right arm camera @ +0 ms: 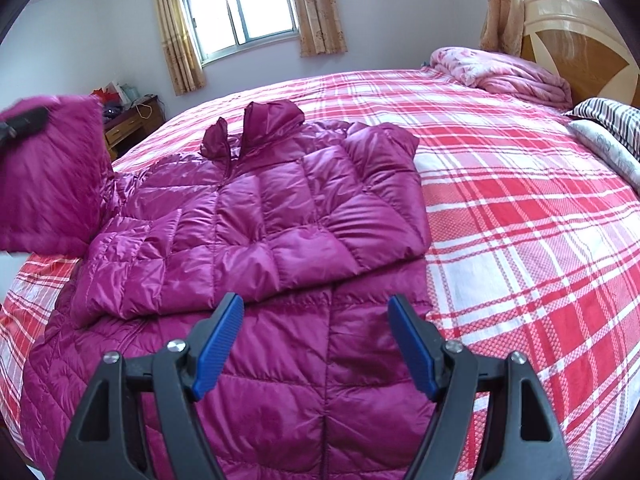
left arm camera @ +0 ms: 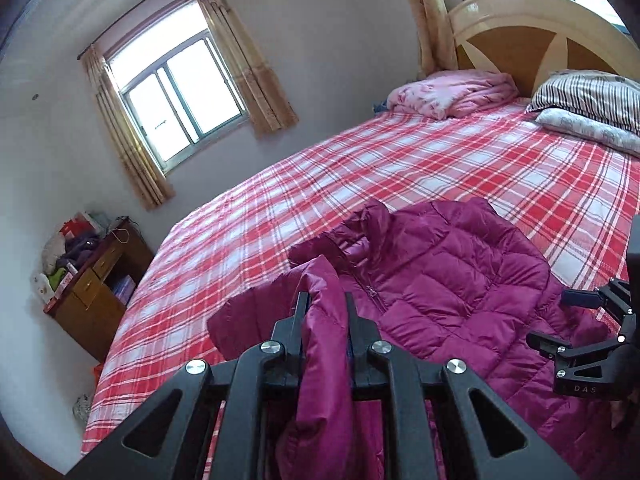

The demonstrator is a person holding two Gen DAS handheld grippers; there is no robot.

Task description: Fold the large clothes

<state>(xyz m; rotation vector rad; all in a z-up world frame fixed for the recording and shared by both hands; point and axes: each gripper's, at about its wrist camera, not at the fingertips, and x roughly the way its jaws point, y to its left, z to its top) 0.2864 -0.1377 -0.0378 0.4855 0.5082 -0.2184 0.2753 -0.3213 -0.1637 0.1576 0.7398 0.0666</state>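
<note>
A magenta quilted puffer jacket [right arm camera: 256, 216] lies on the red plaid bed [right arm camera: 520, 208], collar toward the window, its right side folded over the body. My left gripper [left arm camera: 326, 300] is shut on a lifted part of the jacket, a sleeve or side panel [left arm camera: 320, 360], held above the bed; this raised fabric shows at the left edge of the right wrist view [right arm camera: 52, 176]. My right gripper [right arm camera: 316, 312] is open and empty, just above the jacket's lower body. It also shows in the left wrist view [left arm camera: 576, 320].
A folded pink quilt [right arm camera: 508, 72] and striped pillows [right arm camera: 608, 120] lie by the wooden headboard [left arm camera: 540, 36]. A cluttered wooden nightstand [left arm camera: 100, 280] stands left of the bed under a curtained window [left arm camera: 176, 96].
</note>
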